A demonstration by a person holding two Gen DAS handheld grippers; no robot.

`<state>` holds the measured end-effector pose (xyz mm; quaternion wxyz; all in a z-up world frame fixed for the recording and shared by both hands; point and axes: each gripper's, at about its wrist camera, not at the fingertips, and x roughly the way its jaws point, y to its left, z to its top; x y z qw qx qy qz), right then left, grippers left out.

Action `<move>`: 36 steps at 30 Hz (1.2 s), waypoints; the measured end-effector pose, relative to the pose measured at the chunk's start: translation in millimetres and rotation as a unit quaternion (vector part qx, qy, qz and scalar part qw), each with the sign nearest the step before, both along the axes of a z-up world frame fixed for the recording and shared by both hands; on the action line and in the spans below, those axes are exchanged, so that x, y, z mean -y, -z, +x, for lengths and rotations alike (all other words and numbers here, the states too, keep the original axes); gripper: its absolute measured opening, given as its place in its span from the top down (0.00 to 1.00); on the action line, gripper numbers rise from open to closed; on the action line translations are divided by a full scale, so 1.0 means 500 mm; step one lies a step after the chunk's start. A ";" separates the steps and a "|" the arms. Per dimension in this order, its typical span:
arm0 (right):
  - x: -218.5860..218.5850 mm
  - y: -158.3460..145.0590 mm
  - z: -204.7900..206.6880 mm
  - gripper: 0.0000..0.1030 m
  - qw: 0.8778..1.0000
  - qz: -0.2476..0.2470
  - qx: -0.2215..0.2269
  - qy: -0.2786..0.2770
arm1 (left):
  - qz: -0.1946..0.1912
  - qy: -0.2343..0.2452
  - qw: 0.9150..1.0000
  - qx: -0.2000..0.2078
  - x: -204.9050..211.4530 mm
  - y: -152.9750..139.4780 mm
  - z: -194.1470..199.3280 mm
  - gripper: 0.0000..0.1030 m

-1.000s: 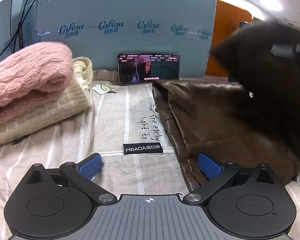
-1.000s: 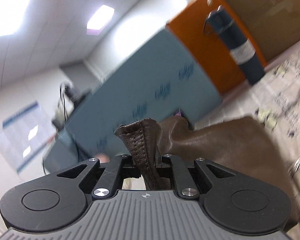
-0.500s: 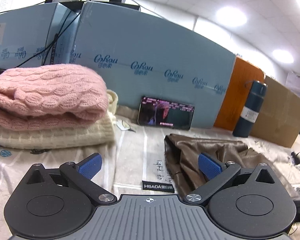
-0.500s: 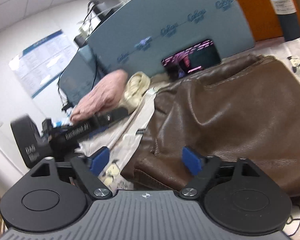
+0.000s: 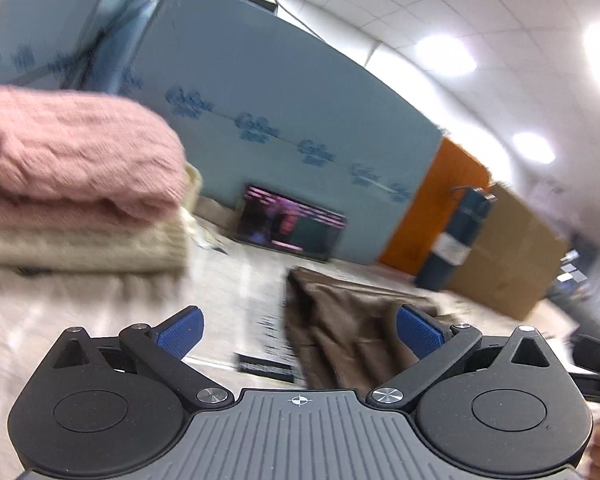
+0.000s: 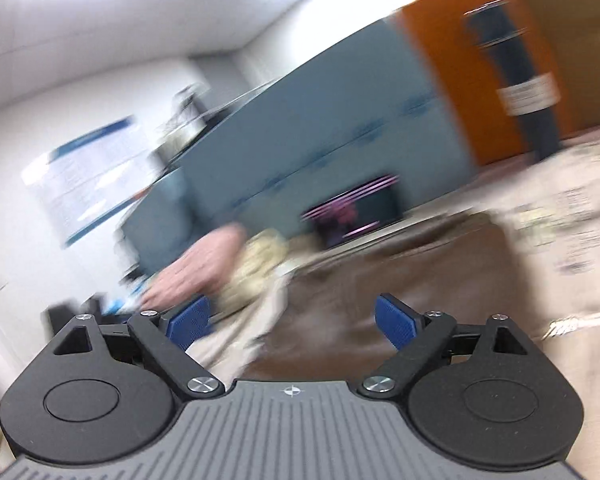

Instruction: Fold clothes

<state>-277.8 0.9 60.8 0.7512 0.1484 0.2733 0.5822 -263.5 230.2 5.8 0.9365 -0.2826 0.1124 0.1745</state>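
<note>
A folded brown leather garment (image 5: pixel 340 320) lies on the patterned bedsheet (image 5: pixel 80 312), just ahead of my left gripper (image 5: pixel 299 330), which is open and empty above the sheet. The garment also shows in the right wrist view (image 6: pixel 400 272), blurred, ahead of my right gripper (image 6: pixel 294 322), which is open and empty. A folded pink knit sweater (image 5: pixel 72 160) lies on a folded cream sweater (image 5: pixel 84 244) at the left; both show blurred in the right wrist view (image 6: pixel 196 268).
A phone (image 5: pixel 290 222) playing video leans on the blue cardboard box (image 5: pixel 284 112) at the back. A dark blue bottle (image 5: pixel 458 236) stands before an orange panel (image 5: pixel 432 208) and a brown carton (image 5: pixel 508 256).
My right gripper let go of the leather garment, which now lies folded on the sheet, and pulled back. My left gripper has tilted up and drawn back. Both views are blurred by motion.
</note>
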 end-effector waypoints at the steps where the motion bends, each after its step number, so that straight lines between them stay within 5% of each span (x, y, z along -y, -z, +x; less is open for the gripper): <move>1: 0.015 0.000 0.017 0.12 1.000 -0.002 -0.005 0.022 | -0.024 0.010 1.000 0.009 -0.003 -0.001 -0.004 0.00; 6: 0.070 0.012 0.095 0.12 0.995 -0.032 -0.030 0.095 | -0.156 0.023 0.987 0.015 0.014 -0.001 -0.029 0.00; 12: 0.063 0.045 0.169 0.12 0.991 -0.065 -0.081 0.087 | -0.266 0.040 0.963 -0.009 0.066 0.018 -0.059 0.00; 17: 0.029 0.066 0.199 0.12 0.988 -0.085 -0.112 0.064 | -0.312 0.051 0.948 -0.046 0.095 0.043 -0.043 0.00; 20: 0.013 0.076 0.208 0.12 0.986 -0.095 -0.123 0.055 | -0.314 0.055 0.946 -0.066 0.111 0.052 -0.021 0.00; 29: -0.029 0.093 0.213 0.12 0.986 -0.116 -0.115 0.035 | -0.268 0.021 0.960 -0.074 0.138 0.051 0.042 0.00; 36: -0.051 0.100 0.226 0.12 0.984 -0.101 -0.145 -0.003 | -0.263 0.004 0.965 -0.002 0.137 0.078 0.072 0.00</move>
